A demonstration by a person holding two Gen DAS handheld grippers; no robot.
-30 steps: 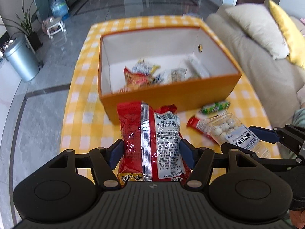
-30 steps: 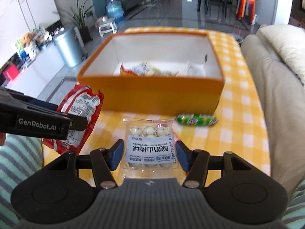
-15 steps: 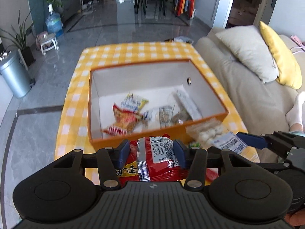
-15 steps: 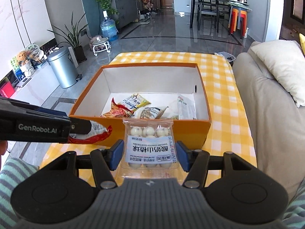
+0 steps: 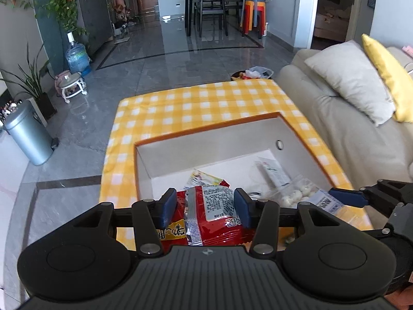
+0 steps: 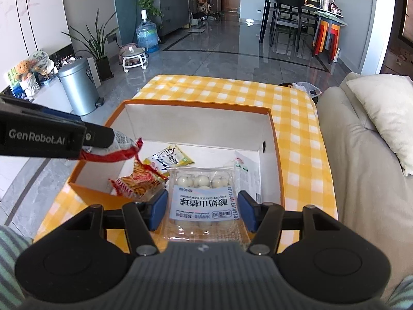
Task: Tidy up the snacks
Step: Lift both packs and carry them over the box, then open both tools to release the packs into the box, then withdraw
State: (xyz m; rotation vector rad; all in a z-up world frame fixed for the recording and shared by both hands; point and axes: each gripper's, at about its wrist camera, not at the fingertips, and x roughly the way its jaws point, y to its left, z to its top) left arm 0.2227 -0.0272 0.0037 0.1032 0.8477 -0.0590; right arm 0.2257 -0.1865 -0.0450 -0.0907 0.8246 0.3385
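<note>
The orange box (image 6: 277, 155) sits on the yellow checked tablecloth (image 6: 296, 118), its white inside open to the top, with a strip of cloth left bare along its far side and a narrower one on the side towards the beige sofa (image 6: 361, 168). Beyond the table the grey tiled floor (image 5: 167, 59) runs open to a dining table with chairs (image 5: 211, 7); a metal bin (image 6: 78, 86) stands off to the left.

Both grippers hang above the near edge of the box, side by side and near each other. The left gripper (image 5: 205, 208) is clenched on a red snack bag (image 5: 209, 217), its blue pads (image 5: 167, 206) pressing the bag's two sides so that the top of the bag juts forward over the box (from the right wrist view its crimped red edge shows past the black finger). The bag shows its back: a silver seam and a white panel of print.

The right gripper (image 6: 202, 209) grips a clear pack of white balls (image 6: 204, 204) between its pads, the pack lying flat and reaching out over the box interior. Its pale blue label carries Chinese characters, upside down from here.

Already lying in the box are an orange-red chip bag (image 6: 136, 183), a yellow-and-white packet (image 6: 169, 159) and a white sachet (image 6: 246, 173) against the right wall.
</note>
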